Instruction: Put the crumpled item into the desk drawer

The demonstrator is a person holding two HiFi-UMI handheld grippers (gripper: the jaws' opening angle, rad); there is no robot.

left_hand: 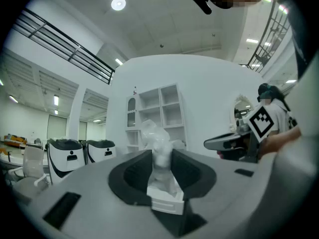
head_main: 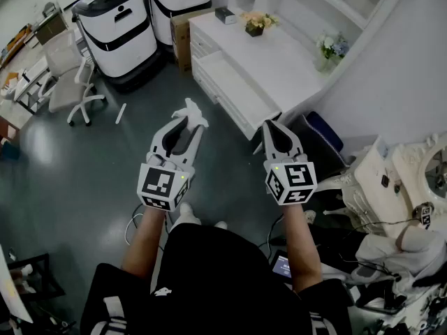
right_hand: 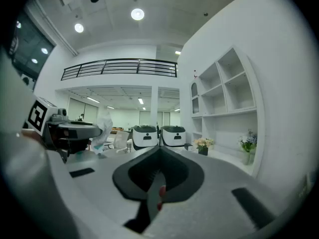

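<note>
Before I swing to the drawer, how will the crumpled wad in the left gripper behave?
Probably soft and very light: the crumpled item bulges loosely above the left gripper pinching it. Likely floppy too; thin creased flaps stick out past the tips. It may drift when released, so lower it well into the drawer.

crumpled item half hidden inside left tongs.

No word, number or brand can be read anywhere; the only signs are black-and-white square markers, on the cube of the left hand-held gripper at eight o'clock and the cube of the right hand-held gripper at four o'clock.
</note>
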